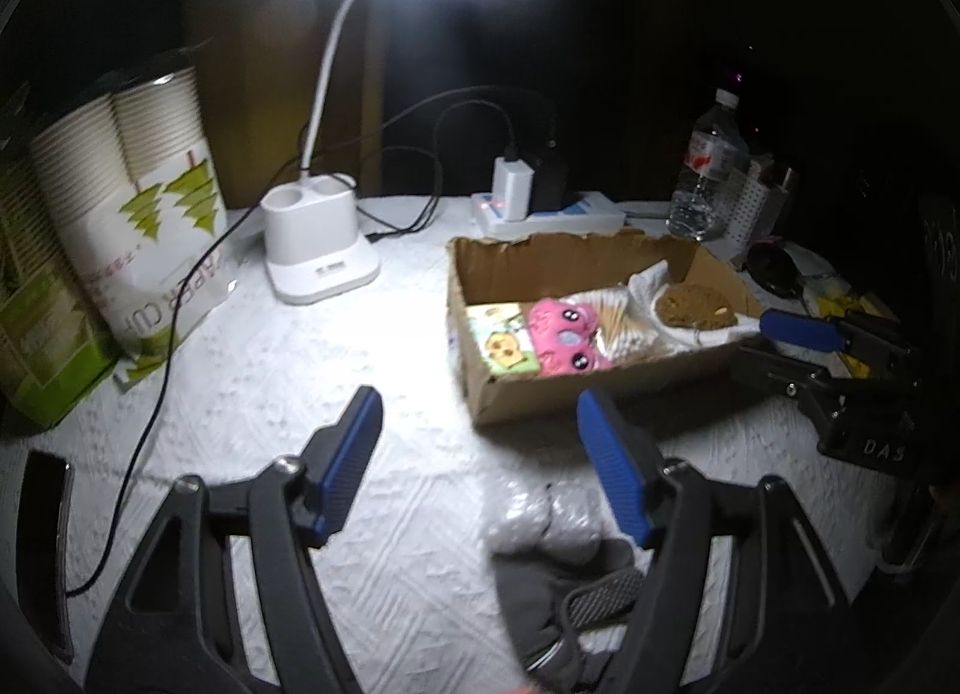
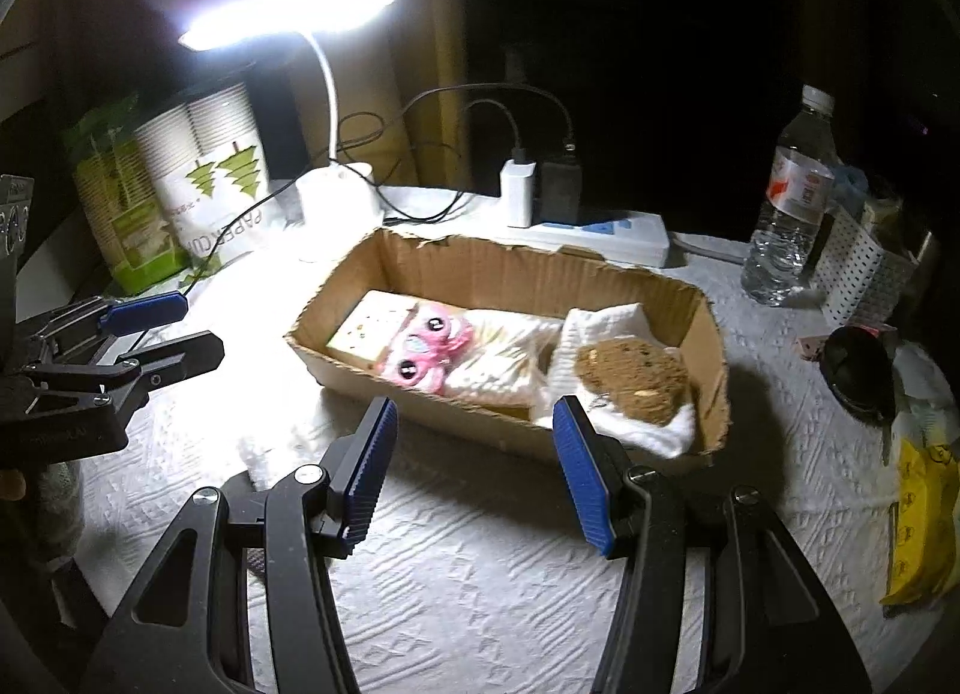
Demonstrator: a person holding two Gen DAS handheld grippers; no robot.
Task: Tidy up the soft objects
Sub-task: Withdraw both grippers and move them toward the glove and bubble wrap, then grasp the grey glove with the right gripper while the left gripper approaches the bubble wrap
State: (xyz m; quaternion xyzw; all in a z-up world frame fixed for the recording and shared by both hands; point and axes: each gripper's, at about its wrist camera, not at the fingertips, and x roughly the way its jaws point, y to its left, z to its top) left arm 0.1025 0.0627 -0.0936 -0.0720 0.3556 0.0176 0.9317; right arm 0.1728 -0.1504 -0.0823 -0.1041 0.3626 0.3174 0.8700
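A cardboard box lies on the white textured table. In it lie a printed pack, a pink plush with eyes, a pack of cotton swabs, a white cloth and a brown sponge. My left gripper is open and empty above a clear plastic bag and a grey cloth. My right gripper is open and empty just before the box's near wall.
A lit white desk lamp and a pack of paper cups stand at the back left. A power strip with chargers, a water bottle and a yellow packet are around.
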